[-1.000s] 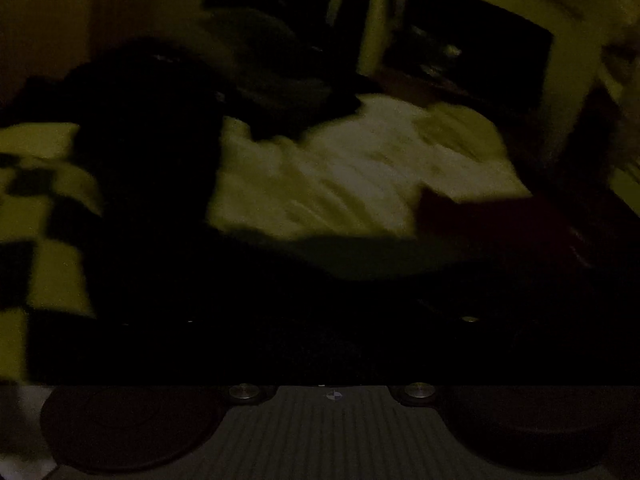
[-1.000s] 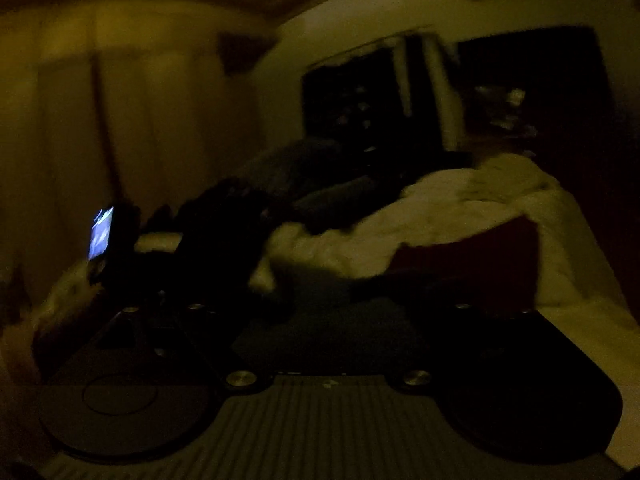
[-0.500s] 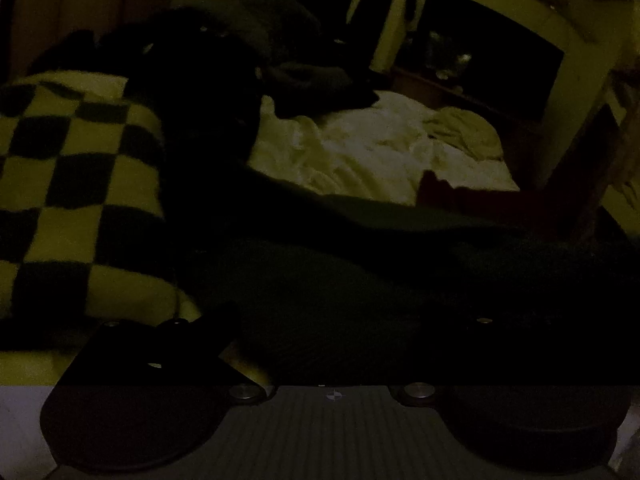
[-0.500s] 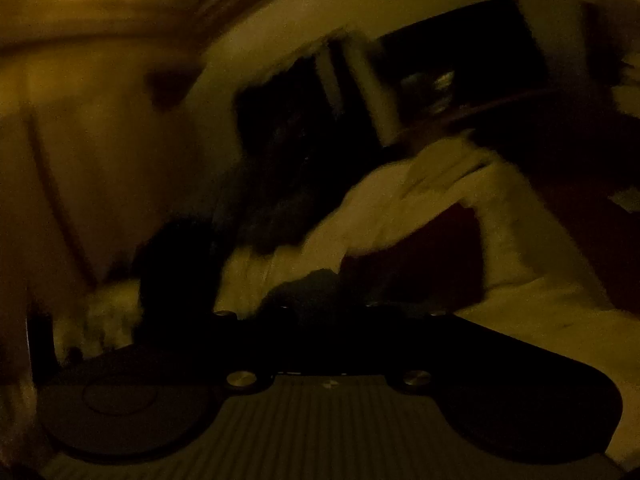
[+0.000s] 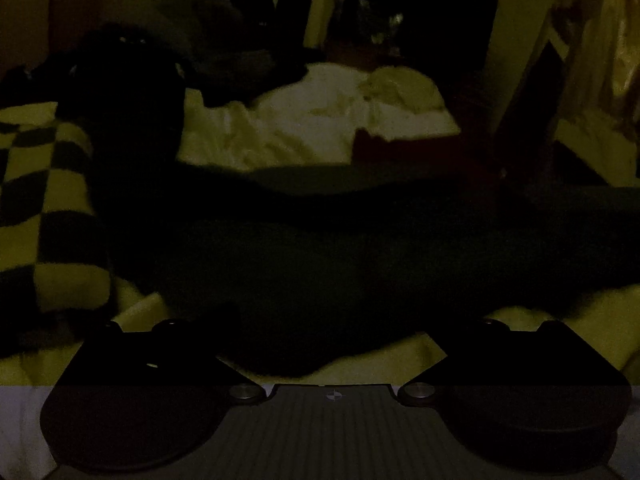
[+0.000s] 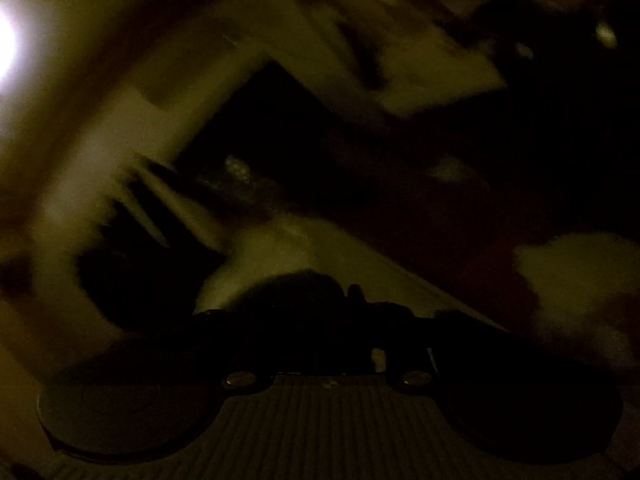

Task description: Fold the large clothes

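The left gripper (image 5: 324, 332) points forward and downward, its two dark fingers spread wide apart. The right gripper (image 6: 340, 312) is tilted and blurred; its fingers sit close together, jaws opening, contents too dark to tell.

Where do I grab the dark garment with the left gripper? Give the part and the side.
Take the dark garment by its near edge, at the rounded lobe bulging toward the left gripper. Come from the near side, low over the pale sheet: the lobe lies free between the open jaws, while the checkered blanket crowds its left end.
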